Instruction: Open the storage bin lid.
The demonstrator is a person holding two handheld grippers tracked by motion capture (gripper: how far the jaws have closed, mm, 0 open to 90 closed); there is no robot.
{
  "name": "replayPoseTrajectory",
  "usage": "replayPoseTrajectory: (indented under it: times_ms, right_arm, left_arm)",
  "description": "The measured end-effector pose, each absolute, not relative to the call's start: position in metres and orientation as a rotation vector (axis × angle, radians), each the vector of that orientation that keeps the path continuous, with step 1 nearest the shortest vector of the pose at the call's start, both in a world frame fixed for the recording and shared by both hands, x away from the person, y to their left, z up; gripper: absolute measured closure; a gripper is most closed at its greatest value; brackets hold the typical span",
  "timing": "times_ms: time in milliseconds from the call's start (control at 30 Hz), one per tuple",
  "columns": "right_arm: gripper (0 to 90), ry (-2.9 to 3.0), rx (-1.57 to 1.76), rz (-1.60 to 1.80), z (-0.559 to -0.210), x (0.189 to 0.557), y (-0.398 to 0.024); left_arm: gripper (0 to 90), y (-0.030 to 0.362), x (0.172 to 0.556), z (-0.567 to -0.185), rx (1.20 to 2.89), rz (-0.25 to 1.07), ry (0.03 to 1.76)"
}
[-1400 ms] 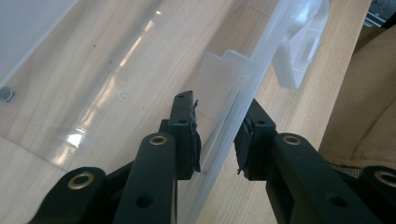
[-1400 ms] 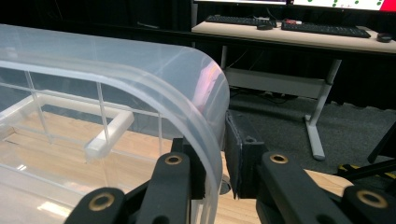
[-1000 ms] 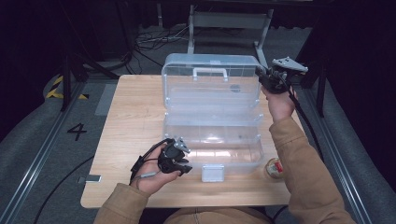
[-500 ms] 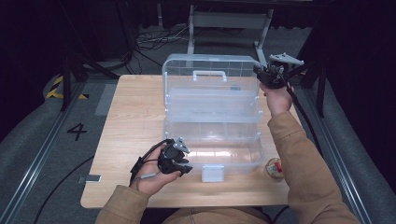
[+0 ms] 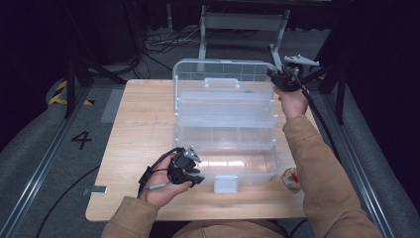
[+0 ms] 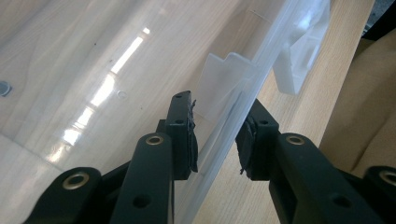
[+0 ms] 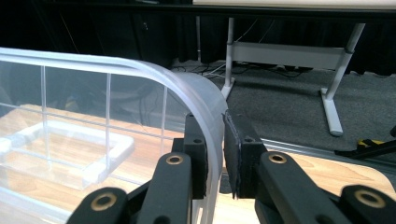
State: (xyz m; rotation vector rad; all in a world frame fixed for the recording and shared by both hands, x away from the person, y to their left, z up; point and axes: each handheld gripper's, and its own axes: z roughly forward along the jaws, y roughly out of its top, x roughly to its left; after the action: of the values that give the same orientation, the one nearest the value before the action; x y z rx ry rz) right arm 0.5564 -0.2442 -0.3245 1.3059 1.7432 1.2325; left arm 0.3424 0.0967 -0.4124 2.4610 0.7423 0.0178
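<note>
Opening the clear plastic tiered organiser box mid-table: right gripper pinches far-right lid corner, left gripper straddles near-left base wall loosely; swing lid slowly, steady the base.

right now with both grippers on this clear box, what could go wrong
The right gripper pinches just the thin rounded corner of the clear plastic lid; it could slip off and the lid drop. The left gripper straddles the clear plastic organiser box's front wall with a gap at one pad, so the base may shift.
</note>
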Motion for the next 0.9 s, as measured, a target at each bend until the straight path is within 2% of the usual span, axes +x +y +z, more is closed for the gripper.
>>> replayPoseTrajectory:
  times_ms: [900]
  right_arm:
    - [79.9, 1.824, 1.325, 1.202, -0.342, 0.588, -0.247]
  left_arm:
    - [69.4, 0.095, 0.344, -0.411, 2.477, 0.013, 0.752]
